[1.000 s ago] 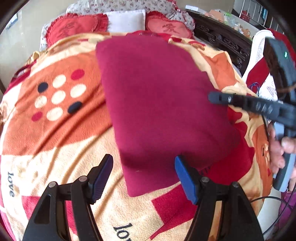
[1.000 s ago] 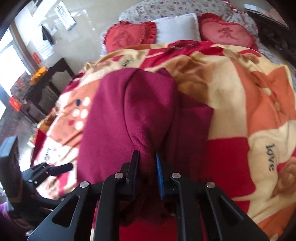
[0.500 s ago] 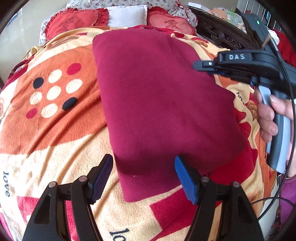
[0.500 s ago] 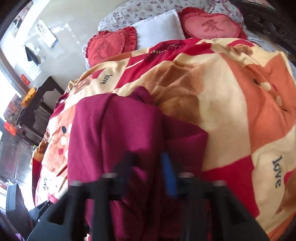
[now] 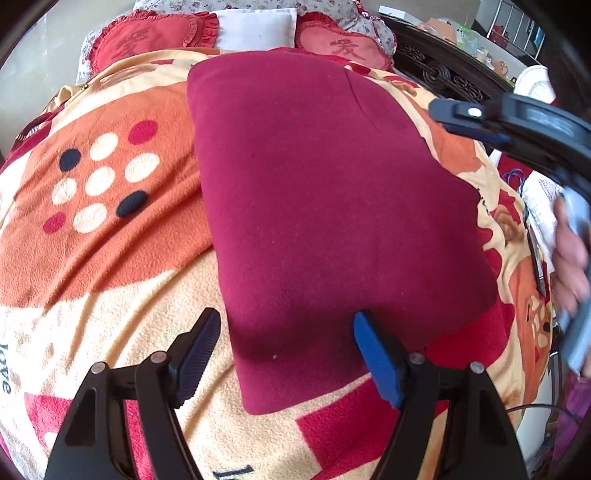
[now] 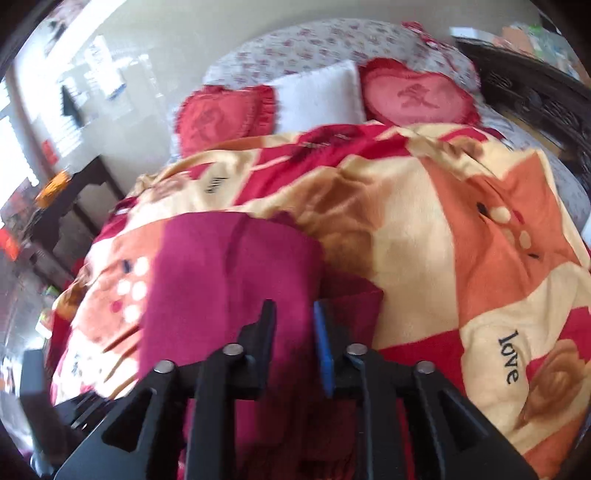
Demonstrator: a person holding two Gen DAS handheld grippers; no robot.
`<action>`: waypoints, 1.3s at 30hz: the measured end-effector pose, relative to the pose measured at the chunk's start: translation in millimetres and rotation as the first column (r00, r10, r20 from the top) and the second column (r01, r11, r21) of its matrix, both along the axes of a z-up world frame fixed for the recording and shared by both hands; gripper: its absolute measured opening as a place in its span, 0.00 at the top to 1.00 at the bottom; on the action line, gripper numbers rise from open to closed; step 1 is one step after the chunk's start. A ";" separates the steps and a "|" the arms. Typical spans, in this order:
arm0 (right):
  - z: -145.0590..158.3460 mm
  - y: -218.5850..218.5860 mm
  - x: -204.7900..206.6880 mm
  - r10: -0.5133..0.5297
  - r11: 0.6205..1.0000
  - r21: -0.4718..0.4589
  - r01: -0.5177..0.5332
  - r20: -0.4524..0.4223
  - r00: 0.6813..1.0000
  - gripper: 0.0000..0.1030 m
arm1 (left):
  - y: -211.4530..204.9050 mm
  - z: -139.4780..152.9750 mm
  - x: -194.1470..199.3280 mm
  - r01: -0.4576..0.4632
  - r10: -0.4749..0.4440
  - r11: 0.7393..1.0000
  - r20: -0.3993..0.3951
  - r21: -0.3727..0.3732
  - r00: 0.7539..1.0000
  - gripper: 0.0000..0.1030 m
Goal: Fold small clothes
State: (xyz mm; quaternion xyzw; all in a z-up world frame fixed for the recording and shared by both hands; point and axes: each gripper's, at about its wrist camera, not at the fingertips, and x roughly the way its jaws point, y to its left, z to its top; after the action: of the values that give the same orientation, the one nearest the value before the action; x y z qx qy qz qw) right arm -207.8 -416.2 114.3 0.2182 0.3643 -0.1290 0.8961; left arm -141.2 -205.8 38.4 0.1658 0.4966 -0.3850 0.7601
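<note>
A dark red fleece garment (image 5: 332, 206) lies flat and folded into a long rectangle on the patterned bed blanket (image 5: 96, 258). My left gripper (image 5: 286, 350) is open and empty, its fingers straddling the garment's near end just above it. My right gripper (image 6: 293, 328) is a little open with nothing between its fingers, raised over the garment's right side (image 6: 236, 280). It also shows in the left wrist view (image 5: 476, 122), lifted off the cloth at the right edge. The right wrist view is motion-blurred.
Two red heart cushions (image 5: 147, 40) and a white pillow (image 5: 255, 27) lie at the head of the bed. A dark carved bed frame (image 5: 443, 70) runs along the right. A dark side table (image 6: 77, 206) stands left of the bed.
My right gripper has let go of the garment's folded edge, opened slightly and lifted away. The garment now lies flat. My left gripper has stayed open over the near end.
</note>
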 end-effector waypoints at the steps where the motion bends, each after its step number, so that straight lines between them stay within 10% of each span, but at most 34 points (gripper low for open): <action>1: 2.5 9.1 -0.6 0.035 0.999 -0.007 -0.035 0.000 0.999 0.89 | -0.4 0.6 -0.3 -0.002 0.002 1.000 0.003 -0.001 1.000 0.24; 9: -43.6 39.3 -6.4 0.048 0.991 -0.117 -0.069 -0.176 0.983 0.94 | 4.7 4.7 -7.3 -0.003 0.003 1.000 0.035 0.007 0.999 0.24; 28: -0.6 37.0 15.7 0.017 0.996 -0.088 -0.019 -0.025 1.000 0.90 | 3.6 32.1 24.8 -0.099 0.104 0.994 0.099 -0.052 0.990 0.24; 39: -48.9 -1.3 73.1 -0.015 0.999 -0.046 0.012 -0.066 0.998 0.90 | -14.2 19.8 50.3 -0.137 0.140 0.990 0.099 -0.037 0.985 0.16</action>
State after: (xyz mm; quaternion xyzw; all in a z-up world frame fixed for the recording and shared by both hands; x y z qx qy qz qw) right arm -134.7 -417.5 65.3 0.1957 0.3895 -0.1503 0.8874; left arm -90.9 -220.0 58.3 0.1386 0.4620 -0.3297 0.8116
